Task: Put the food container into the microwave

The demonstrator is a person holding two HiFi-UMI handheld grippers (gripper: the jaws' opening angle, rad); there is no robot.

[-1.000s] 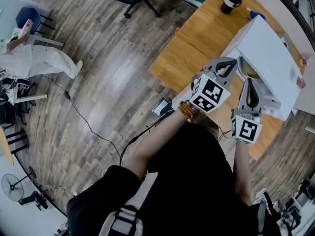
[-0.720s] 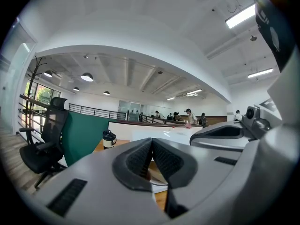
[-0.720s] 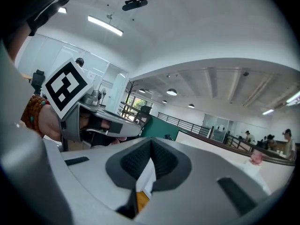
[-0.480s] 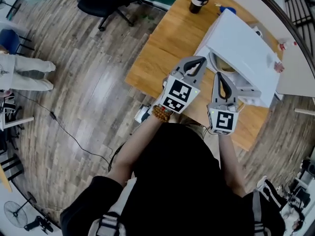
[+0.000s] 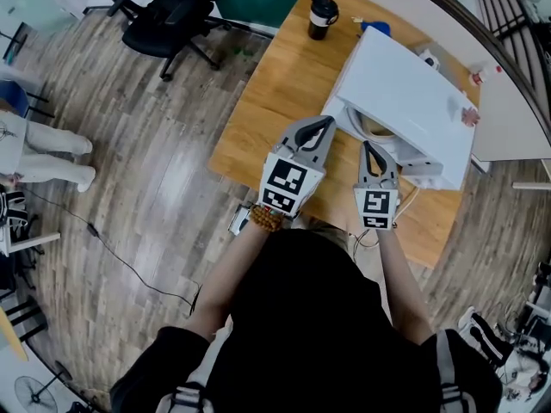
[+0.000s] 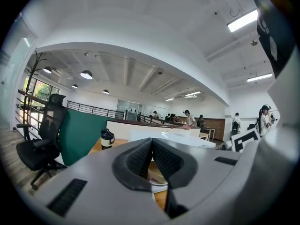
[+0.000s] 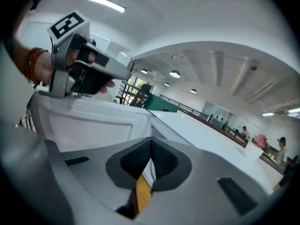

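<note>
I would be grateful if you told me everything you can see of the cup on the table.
The cup is dark, with a dark lid and a pale band round its body just below the lid; its material cannot be told. It stands upright with the lid on, near the far corner of the wooden table. In the head view it is left of the white microwave, with a clear gap between them. Only the table touches it.
</note>
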